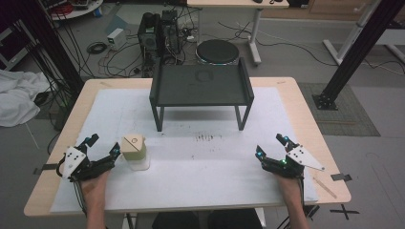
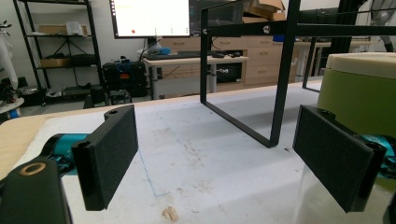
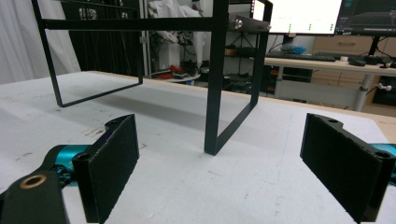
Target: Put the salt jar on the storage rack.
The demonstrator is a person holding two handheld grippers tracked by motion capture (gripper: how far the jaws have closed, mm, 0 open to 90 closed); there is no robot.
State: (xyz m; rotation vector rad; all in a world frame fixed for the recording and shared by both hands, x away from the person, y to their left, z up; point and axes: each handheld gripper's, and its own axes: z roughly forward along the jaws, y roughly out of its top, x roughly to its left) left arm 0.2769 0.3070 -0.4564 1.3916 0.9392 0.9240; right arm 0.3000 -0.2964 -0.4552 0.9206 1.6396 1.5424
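A green box with a cream lid [image 1: 133, 147] stands on a clear base on the white mat [image 1: 205, 167], left of middle. My left gripper [image 1: 102, 145] rests open just to its left, its right jaw almost at the box; in the left gripper view the green box [image 2: 357, 98] rises behind that right jaw. My right gripper [image 1: 270, 146] lies open near the right front of the mat, nothing between its jaws. A black raised shelf [image 1: 200, 86] stands at the back middle, and its legs [image 2: 280, 79] [image 3: 215, 84] appear ahead of both grippers.
The table's wooden edge [image 1: 310, 119] borders the mat. Beyond the table lie cables, a computer tower [image 1: 160, 33] and a round black stool [image 1: 217, 51]. A white cloth [image 1: 16, 95] lies off the left side. Black frame posts stand at both far sides.
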